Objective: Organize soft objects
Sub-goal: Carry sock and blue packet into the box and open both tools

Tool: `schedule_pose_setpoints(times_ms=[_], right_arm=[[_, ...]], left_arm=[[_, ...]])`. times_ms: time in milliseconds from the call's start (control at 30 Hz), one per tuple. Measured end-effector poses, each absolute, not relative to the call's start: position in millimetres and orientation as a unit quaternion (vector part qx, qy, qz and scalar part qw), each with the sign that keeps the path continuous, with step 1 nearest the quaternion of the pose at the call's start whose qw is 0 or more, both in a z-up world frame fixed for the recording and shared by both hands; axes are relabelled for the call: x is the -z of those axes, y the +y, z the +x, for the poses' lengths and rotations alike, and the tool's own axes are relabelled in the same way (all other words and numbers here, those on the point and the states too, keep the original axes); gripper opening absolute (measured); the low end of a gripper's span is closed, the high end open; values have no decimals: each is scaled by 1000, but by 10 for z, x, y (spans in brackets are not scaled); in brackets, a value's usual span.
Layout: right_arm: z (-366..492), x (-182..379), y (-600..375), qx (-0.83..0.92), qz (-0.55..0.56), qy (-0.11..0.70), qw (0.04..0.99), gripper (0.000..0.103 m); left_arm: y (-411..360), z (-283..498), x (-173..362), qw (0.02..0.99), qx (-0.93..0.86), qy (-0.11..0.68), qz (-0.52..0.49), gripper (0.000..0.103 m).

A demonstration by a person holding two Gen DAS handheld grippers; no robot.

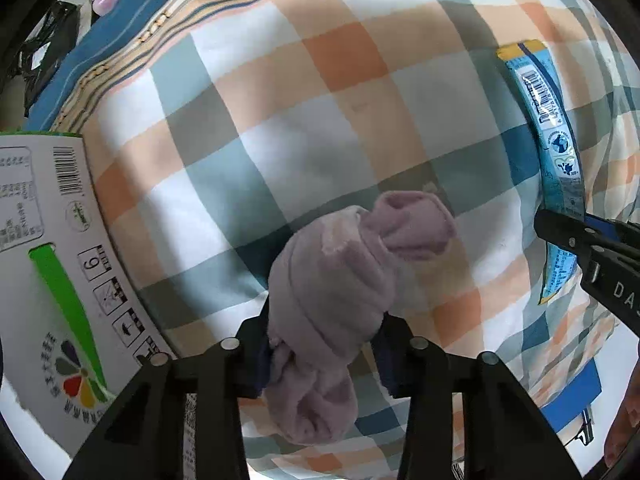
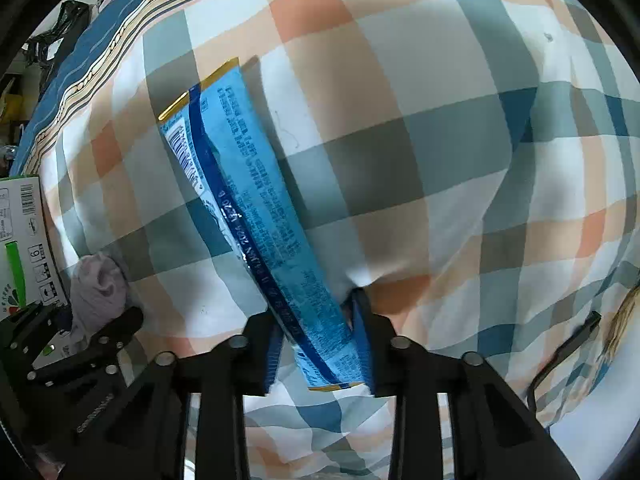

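Observation:
A rolled lilac fleece cloth (image 1: 340, 280) sits between the fingers of my left gripper (image 1: 324, 344), which is shut on its lower part, over the checked bedsheet (image 1: 320, 120). It also shows in the right wrist view (image 2: 98, 292), held by the left gripper (image 2: 92, 320). My right gripper (image 2: 320, 344) is shut on the near end of a long blue snack packet (image 2: 248, 208) that lies along the sheet. In the left wrist view the packet (image 1: 548, 128) lies at the right, with the right gripper (image 1: 576, 240) on it.
A white cardboard box (image 1: 52, 248) with a green stripe stands at the left; it also shows in the right wrist view (image 2: 20, 232). The bed's blue striped border (image 1: 120, 52) runs along the far left. Black clutter (image 2: 60, 28) lies beyond the bed. A black strap (image 2: 560, 352) lies at the right.

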State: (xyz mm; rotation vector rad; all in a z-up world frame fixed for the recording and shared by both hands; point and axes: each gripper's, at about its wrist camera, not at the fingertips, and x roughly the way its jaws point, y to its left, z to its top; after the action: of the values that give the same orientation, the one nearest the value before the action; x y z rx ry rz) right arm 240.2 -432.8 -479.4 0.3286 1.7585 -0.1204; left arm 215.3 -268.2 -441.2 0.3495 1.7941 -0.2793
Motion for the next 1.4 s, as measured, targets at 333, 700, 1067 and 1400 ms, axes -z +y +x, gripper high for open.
schedule_pose_setpoints(times_ms=[333, 700, 1067, 1400], right_arm=[[2093, 4431, -4083, 42, 160, 745, 647, 19], [1659, 3379, -3637, -3, 161, 689, 707, 19], [1425, 2363, -2292, -109, 135, 651, 739, 19], [1729, 2596, -1017, -114, 137, 668, 723, 19]], left_arm=[[-2580, 1836, 3831, 654, 133, 736, 116, 37], [-1942, 1480, 2643, 717, 177, 673, 36, 37], [-297, 1762, 1831, 759, 111, 640, -39, 37], [1182, 2049, 2336, 721, 11, 675, -158, 37]])
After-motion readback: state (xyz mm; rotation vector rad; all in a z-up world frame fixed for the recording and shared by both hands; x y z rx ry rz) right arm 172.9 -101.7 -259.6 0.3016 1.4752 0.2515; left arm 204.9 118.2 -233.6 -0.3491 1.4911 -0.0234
